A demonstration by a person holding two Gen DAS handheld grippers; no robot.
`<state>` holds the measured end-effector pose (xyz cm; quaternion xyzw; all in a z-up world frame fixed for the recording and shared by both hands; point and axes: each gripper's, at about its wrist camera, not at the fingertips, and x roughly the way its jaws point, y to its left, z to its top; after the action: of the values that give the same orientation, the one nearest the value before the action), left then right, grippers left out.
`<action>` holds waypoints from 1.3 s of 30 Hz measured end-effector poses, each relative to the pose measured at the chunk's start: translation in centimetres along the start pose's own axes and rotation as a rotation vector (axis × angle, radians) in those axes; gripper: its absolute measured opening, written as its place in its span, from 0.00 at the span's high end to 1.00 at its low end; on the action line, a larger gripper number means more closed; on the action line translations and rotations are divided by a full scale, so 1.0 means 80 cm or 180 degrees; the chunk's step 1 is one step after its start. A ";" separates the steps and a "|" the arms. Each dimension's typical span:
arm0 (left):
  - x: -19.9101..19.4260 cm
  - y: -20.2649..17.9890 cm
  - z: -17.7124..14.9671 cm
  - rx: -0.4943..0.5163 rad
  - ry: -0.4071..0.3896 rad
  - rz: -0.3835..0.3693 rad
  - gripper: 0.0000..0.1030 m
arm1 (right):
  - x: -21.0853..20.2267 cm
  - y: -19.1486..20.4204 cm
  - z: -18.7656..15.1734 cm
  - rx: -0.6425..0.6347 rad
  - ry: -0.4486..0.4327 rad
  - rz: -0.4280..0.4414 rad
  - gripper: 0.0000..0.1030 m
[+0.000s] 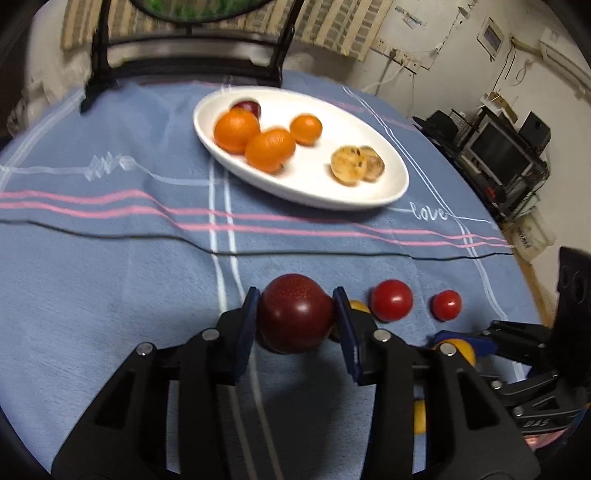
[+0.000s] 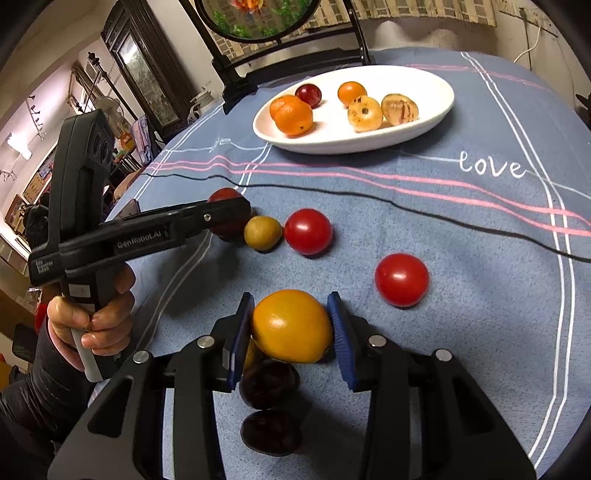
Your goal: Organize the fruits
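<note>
Cluttered lived-in room, round table under a blue woven tablecloth [image 2: 461, 229] with pink and white stripes and a stitched "love", thin black cable [image 2: 406, 206] lying across it, dark-framed round mirror stand [image 2: 258, 22] at the far edge. Left gripper [image 1: 295, 314] clamped at narrow opening on a dark red round plum [image 1: 295, 314], pads on opposite flanks across its widest part. Right gripper [image 2: 291, 326] likewise narrow, pads against both sides of a smooth yellow-orange oval fruit [image 2: 291, 326]. Both fruits sat low over the cloth at the near side, well apart from the white oval ceramic plate [image 2: 424, 122] further back, which already carried small oranges [image 2: 291, 114], one dark red plum [image 2: 308, 94] and two speckled tan fruits [image 2: 382, 109]. Loose on the cloth: two glossy red tomatoes [image 2: 308, 232], a small olive-yellow fruit [image 2: 263, 232], two dark purple fruits [image 2: 269, 384] just under the right jaws. Judged light, round, glossy-skinned, so slippery and prone to rolling; soft enough to bruise under hard squeeze. Best gripped across the equator, moderate force. Cloth soft, would damp rolling; plate glazed and shallow, fruit likely to roll on release.
</note>
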<state>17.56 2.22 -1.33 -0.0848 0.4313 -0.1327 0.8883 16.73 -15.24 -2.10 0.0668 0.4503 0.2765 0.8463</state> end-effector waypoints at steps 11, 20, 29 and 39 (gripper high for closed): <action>-0.020 -0.006 0.061 -0.0079 -0.0531 0.0155 0.60 | -0.035 -0.018 0.064 0.0075 -0.0889 -0.0163 0.60; 0.037 -0.029 0.128 -0.0030 -0.0593 0.0254 0.60 | 0.016 -0.081 0.169 0.0375 -0.1113 -0.0468 0.60; 0.063 -0.030 0.140 0.0074 -0.0420 0.0367 0.57 | 0.059 -0.089 0.193 0.0246 -0.0766 -0.0462 0.48; -0.009 -0.030 0.118 0.0010 -0.0796 0.0481 0.14 | 0.014 -0.047 0.167 -0.0097 -0.0983 -0.0815 0.38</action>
<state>24.15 0.53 5.62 -0.0666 0.3223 -0.0545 0.9427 29.42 -15.99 3.51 0.0378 0.3158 0.1599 0.9345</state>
